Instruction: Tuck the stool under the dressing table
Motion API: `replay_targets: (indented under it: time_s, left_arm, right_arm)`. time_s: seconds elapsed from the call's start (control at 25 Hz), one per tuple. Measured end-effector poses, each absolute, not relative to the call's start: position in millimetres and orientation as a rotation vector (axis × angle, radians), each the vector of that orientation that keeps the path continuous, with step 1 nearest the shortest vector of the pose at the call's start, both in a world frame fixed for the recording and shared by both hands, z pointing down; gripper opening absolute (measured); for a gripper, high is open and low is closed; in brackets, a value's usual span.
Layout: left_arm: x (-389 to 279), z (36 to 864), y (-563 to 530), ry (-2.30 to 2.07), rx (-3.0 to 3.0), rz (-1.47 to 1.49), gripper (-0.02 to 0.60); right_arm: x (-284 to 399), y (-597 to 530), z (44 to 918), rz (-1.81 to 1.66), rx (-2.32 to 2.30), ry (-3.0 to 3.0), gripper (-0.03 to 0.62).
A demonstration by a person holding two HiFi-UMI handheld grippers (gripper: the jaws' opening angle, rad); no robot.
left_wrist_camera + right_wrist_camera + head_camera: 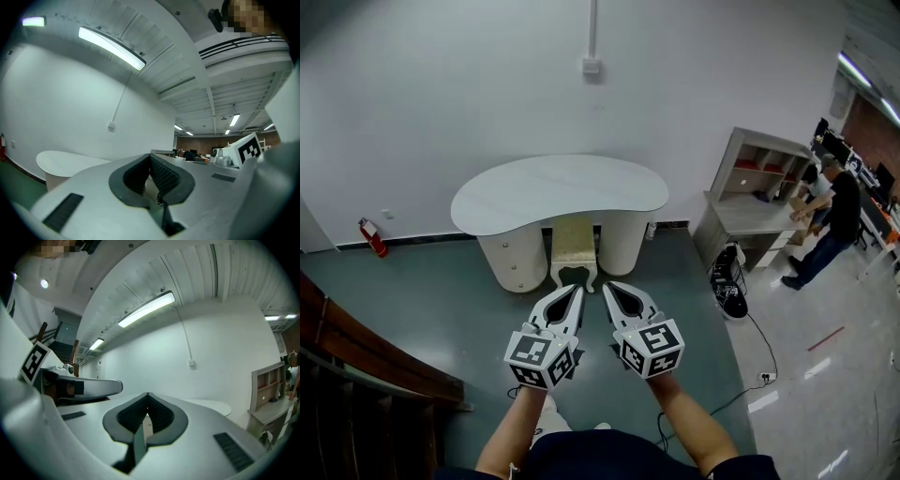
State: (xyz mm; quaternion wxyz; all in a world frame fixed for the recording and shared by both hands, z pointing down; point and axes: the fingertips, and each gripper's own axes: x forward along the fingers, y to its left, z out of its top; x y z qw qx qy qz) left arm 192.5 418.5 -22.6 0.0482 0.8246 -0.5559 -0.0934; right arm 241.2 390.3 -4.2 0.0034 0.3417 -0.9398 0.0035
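**Stool between the pedestals, both grippers shut and held back**

From the head view we see the stool (572, 246) standing between the two rounded pedestals of the dressing table (516, 199). Its pale cushioned seat lies mostly beneath the kidney-shaped white top, and only its front edge and a dark ornamental part show ahead of the pedestals. The table stands against the white wall on a grey-green floor (441, 291).

We hold both grippers side by side in front of the stool, apart from it. The left gripper (577, 290) and the right gripper (607, 287) point toward the table, their marker cubes close to the forearms. In the left gripper view the fingers (165, 176) meet at their tips with nothing between them — only the gap between the ribbed pads stays free. The right gripper's fingers (160, 416) are likewise together and empty.

A red fire extinguisher (371, 237) leans at the wall to the left. At the right stand a pale shelf unit (759, 178) and, beyond it, a person (830, 220) — well away from the table.
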Motion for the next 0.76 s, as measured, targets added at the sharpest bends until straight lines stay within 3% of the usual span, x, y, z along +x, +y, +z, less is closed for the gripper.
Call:
replay_targets:
  time_s: [0.76]
  left_arm:
    - [200.1,-18.8,425.9,-1.636,2.5,-0.3,0.008]
  right_arm:
    - [253.5,397.6,-3.3,0.013,1.102,-2.942,0.012]
